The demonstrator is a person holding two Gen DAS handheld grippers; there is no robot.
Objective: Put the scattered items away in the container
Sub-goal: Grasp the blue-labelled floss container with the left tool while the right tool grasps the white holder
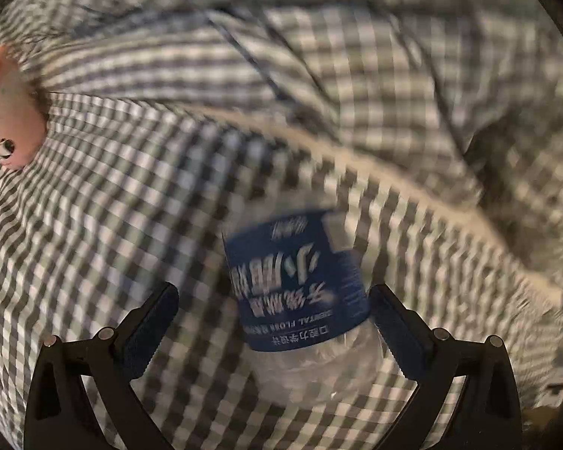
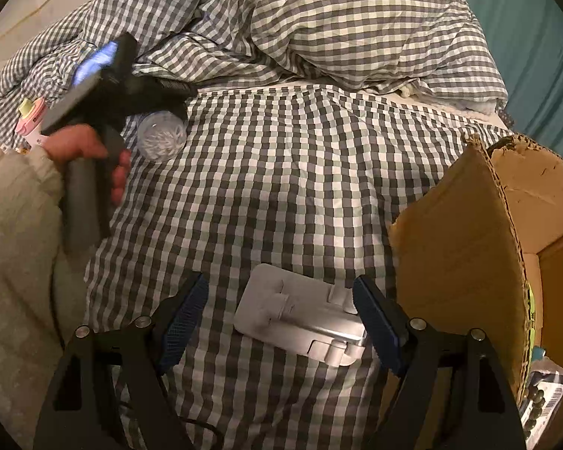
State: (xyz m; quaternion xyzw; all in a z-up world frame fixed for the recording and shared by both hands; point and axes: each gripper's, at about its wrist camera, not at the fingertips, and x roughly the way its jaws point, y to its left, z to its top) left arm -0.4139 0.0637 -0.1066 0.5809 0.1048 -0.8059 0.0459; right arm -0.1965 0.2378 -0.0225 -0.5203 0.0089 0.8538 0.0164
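Scattered items are shown on a checked bedspread [image 2: 281,172]. A clear floss-pick jar [image 1: 300,300] with a blue label lies between the fingers of the left claw [image 1: 274,322], which is spread wide and grips nothing; only the right finger is seen close against the jar. A white folding stand [image 2: 300,318] lies between the fingers of the right claw [image 2: 281,322], likewise released. A cardboard box [image 2: 469,243] is seen to the right, beside the stand.
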